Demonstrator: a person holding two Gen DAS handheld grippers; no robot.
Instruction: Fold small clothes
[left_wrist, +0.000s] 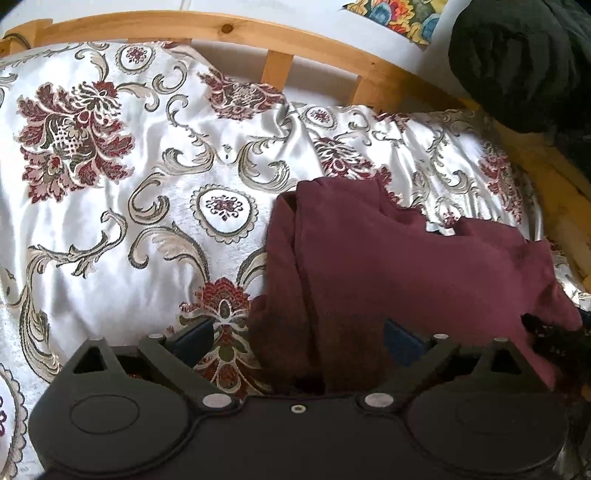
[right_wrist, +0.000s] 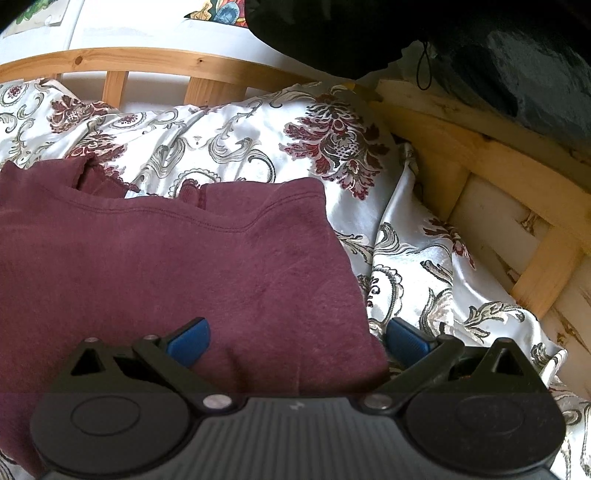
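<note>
A: Where's the maroon sweatshirt (right_wrist: 177, 258) lying?

B: On the floral satin bedspread (left_wrist: 110, 184), partly folded. Seen from the right wrist it fills the view from 12 o'clock round through 9 o'clock, its stitched hem seam running roughly 9-to-3 across the top. Its long axis looks to run the same way, left to right, though the lower edge is hidden behind the tool.

A: And from the left wrist?

B: There the sweatshirt (left_wrist: 388, 266) sits from 12 o'clock toward 3 o'clock, with a folded edge running 12-to-6 almost straight out from between the fingers.

A: The tongs?

B: The right gripper (right_wrist: 297, 338) is spread wide and holds nothing; the garment's right-hand edge falls between its blue pads (right_wrist: 190, 338), one over cloth, the other over bedspread. The left gripper (left_wrist: 297, 338) is equally wide and empty, straddling the garment's left edge.

A: Which is nearer?

B: Both sit at an edge; I'd judge the right one better placed, as the cloth corner lies right at its mouth.

A: Beyond that?

B: A pine bed frame (right_wrist: 480, 155) from 12 to 3 o'clock, and dark fabric (right_wrist: 461, 40) heaped at 1 o'clock.
</note>
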